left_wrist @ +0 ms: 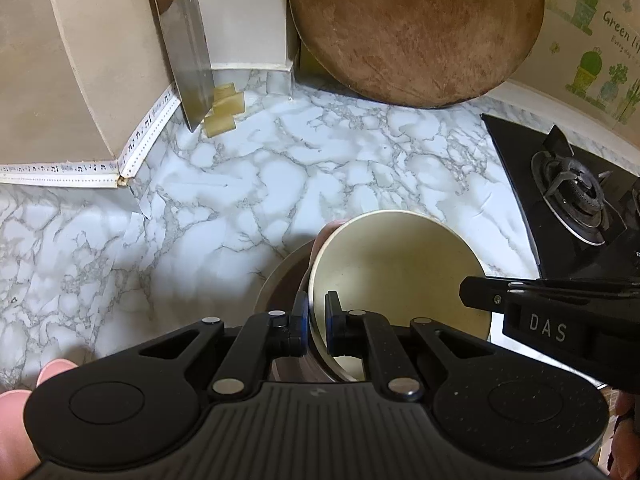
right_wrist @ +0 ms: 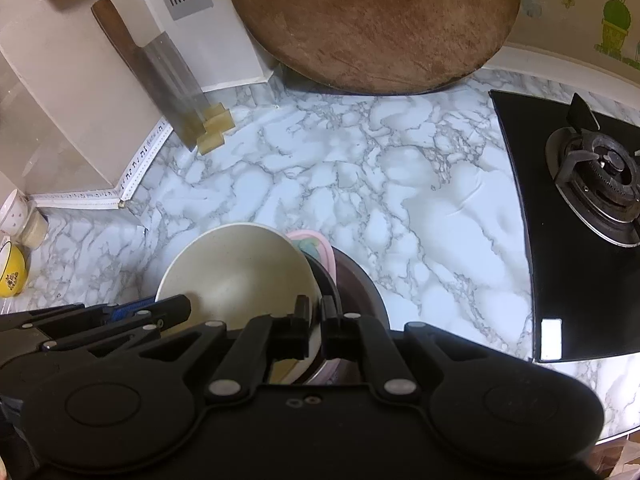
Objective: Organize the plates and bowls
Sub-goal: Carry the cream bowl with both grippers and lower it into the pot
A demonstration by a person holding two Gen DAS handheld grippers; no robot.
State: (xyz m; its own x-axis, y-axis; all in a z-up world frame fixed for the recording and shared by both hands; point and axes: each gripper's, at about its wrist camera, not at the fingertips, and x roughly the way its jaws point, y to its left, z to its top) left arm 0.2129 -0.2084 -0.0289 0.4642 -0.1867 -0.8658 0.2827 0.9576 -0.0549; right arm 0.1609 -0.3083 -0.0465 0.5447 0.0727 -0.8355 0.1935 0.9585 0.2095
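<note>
The left gripper [left_wrist: 316, 322] and right gripper [right_wrist: 316, 326] each have their jaws clamped on opposite rim sections of the round cream ceramic bowl [left_wrist: 396, 268]. The bowl sits tilted in a stack of dark and pink dishes [right_wrist: 320, 256], above the marble-patterned tabletop [left_wrist: 240, 184] ahead of the jaws.

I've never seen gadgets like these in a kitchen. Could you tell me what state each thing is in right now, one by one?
Left gripper: shut on the cream bowl's rim.
Right gripper: shut on the same rim, opposite side.
Cream bowl: empty, nested in a stack.
Pink dish: in the stack, under the cream bowl.
Cleaver: leaning against the wall.
Cutting board: propped upright.
Gas burner: unlit.
Yellow bowl: upright.
</note>
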